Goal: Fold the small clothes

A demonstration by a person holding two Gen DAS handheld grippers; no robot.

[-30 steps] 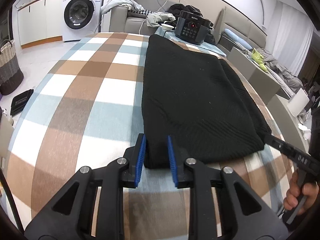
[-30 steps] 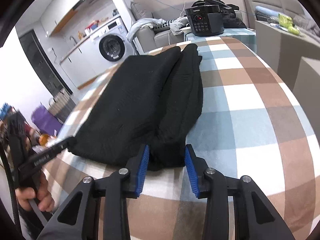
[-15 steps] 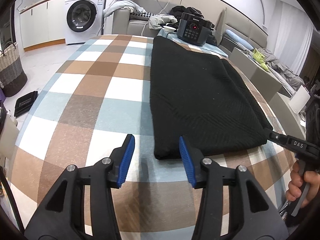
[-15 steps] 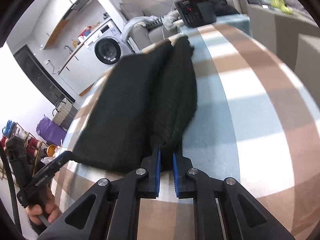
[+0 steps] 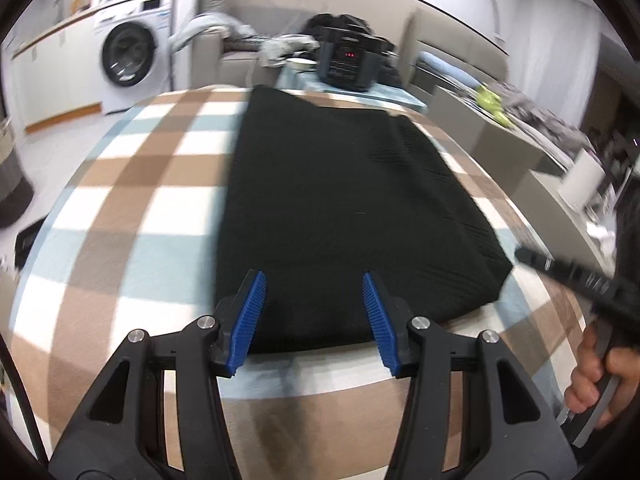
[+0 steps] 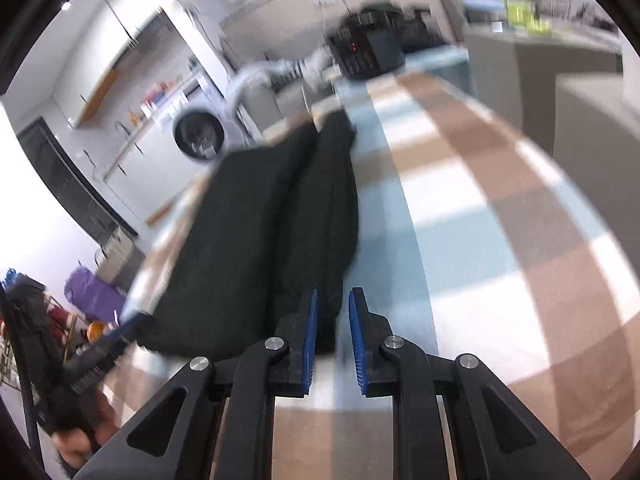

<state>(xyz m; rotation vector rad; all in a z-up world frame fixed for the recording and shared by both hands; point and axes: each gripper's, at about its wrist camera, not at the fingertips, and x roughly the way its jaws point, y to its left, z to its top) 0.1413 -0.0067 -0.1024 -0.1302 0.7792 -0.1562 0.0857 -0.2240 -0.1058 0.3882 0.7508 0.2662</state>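
A black knitted garment [image 5: 340, 184] lies folded lengthwise on the checked tablecloth [image 5: 140, 208]. My left gripper [image 5: 313, 276] hovers over the garment's near hem. Its jaws are opening, and the blue pads stand wide on either side of the cloth without pressing it. In the right wrist view the garment [image 6: 256, 248] runs away from me, and my right gripper [image 6: 334, 291] sits at its near right corner. Its jaws are opening. The cloth lies against the left pad, with a slim gap before the right pad. Each gripper shows in the other's view: the right gripper [image 5: 560, 268] and the left gripper [image 6: 100, 356].
A black pressure cooker [image 5: 348, 60] stands at the far end of the table. Beyond it are a washing machine [image 5: 128, 56] and a sofa with loose clothes [image 5: 240, 36]. A woven basket [image 5: 12, 184] is on the floor at the left. Bare checked cloth [image 6: 480, 200] lies right of the garment.
My left gripper let go of the hem's left corner, opened wide and slid right along the near edge. My right gripper closed on the right corner, then loosened slightly.
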